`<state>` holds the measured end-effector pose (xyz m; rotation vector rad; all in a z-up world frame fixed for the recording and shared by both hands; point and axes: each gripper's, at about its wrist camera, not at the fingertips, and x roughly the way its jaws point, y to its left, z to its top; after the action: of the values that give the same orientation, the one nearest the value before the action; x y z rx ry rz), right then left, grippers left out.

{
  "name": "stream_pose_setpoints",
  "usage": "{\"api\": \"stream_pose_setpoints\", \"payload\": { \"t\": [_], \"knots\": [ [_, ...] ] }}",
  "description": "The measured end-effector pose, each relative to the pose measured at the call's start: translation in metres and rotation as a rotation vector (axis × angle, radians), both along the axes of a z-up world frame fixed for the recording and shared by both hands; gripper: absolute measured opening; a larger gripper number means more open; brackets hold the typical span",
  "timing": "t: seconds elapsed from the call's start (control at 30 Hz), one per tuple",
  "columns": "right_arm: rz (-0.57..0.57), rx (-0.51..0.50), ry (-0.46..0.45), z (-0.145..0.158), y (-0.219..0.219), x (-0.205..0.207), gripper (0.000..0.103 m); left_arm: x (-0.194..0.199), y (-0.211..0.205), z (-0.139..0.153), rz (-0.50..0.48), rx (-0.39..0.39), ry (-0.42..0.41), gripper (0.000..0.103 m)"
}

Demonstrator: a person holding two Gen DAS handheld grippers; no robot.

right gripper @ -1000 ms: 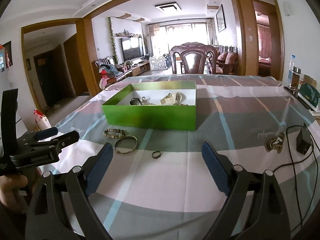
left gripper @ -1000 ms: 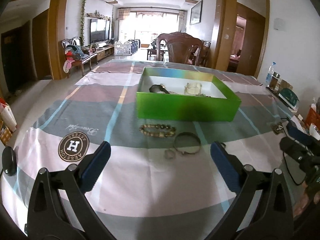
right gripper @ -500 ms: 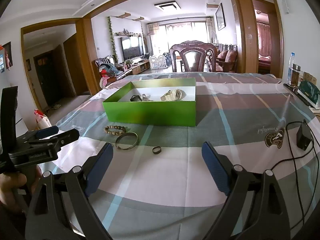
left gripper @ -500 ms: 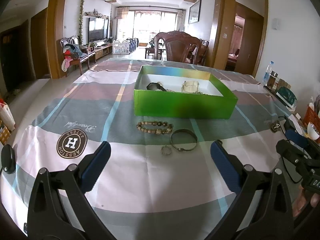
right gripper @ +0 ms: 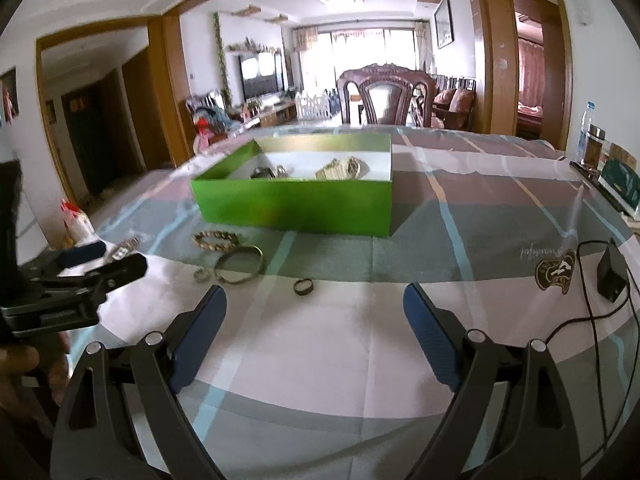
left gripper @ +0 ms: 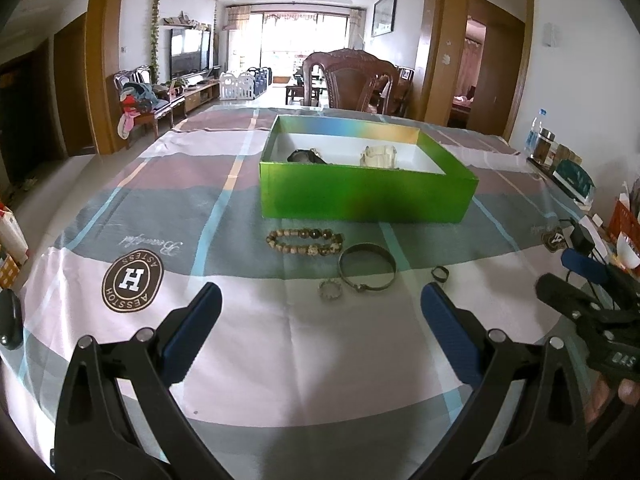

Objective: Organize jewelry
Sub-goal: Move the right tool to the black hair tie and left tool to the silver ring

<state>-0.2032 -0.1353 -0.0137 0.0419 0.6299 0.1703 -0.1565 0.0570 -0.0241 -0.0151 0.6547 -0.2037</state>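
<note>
A green box [left gripper: 366, 196] stands open on the tablecloth, with a watch [left gripper: 304, 156] and a pale bracelet [left gripper: 378, 156] inside; it also shows in the right wrist view [right gripper: 296, 204]. In front of it lie a beaded bracelet [left gripper: 306, 241], a metal bangle [left gripper: 367, 267], a small silver ring [left gripper: 330, 291] and a dark ring [left gripper: 440, 273]. The right wrist view shows the beaded bracelet [right gripper: 216, 241], bangle [right gripper: 239, 269], silver ring [right gripper: 201, 275] and dark ring [right gripper: 303, 286]. My left gripper [left gripper: 318, 312] is open and empty, short of the jewelry. My right gripper [right gripper: 315, 314] is open and empty, just short of the dark ring.
A black adapter with cable [right gripper: 611, 274] lies right on the checked cloth [left gripper: 280, 360]. Bottles and a green case [left gripper: 574, 178] sit at the table's right edge. A wooden chair [left gripper: 352, 80] stands behind the table. A dark object [left gripper: 9, 324] lies at the left edge.
Both grippers have moved slightly forward and lower toward the jewelry; the box and pieces appear larger and nearer. Both stay open. The jewelry has not moved.
</note>
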Motion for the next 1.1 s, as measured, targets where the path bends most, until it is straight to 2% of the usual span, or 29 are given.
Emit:
{"api": "stream_pose_setpoints", "payload": {
  "t": [0.07, 0.17, 0.3, 0.43, 0.5, 0.8, 1.1],
  "knots": [
    [0.006, -0.042, 0.026, -0.004, 0.005, 0.011, 0.087, 0.002, 0.000, -0.003, -0.008, 0.002, 0.009, 0.099],
    [0.049, -0.095, 0.095, -0.015, 0.018, 0.036, 0.078, 0.007, 0.001, -0.010, -0.010, 0.012, 0.024, 0.099],
    [0.090, -0.119, 0.191, -0.036, 0.030, 0.070, 0.062, 0.014, 0.003, -0.019, -0.009, 0.016, 0.049, 0.099],
    [0.096, -0.132, 0.233, -0.048, 0.036, 0.087, 0.055, 0.021, 0.008, -0.025, -0.008, 0.019, 0.071, 0.099],
    [0.096, -0.133, 0.254, -0.053, 0.037, 0.093, 0.048, 0.024, 0.009, -0.027, -0.003, 0.017, 0.076, 0.099],
    [0.127, -0.128, 0.264, -0.061, 0.038, 0.098, 0.024, 0.037, 0.011, -0.036, -0.005, 0.018, 0.104, 0.099],
    [0.134, -0.107, 0.257, -0.060, 0.039, 0.097, 0.019, 0.044, 0.007, -0.042, -0.021, 0.019, 0.128, 0.099]
  ]
}}
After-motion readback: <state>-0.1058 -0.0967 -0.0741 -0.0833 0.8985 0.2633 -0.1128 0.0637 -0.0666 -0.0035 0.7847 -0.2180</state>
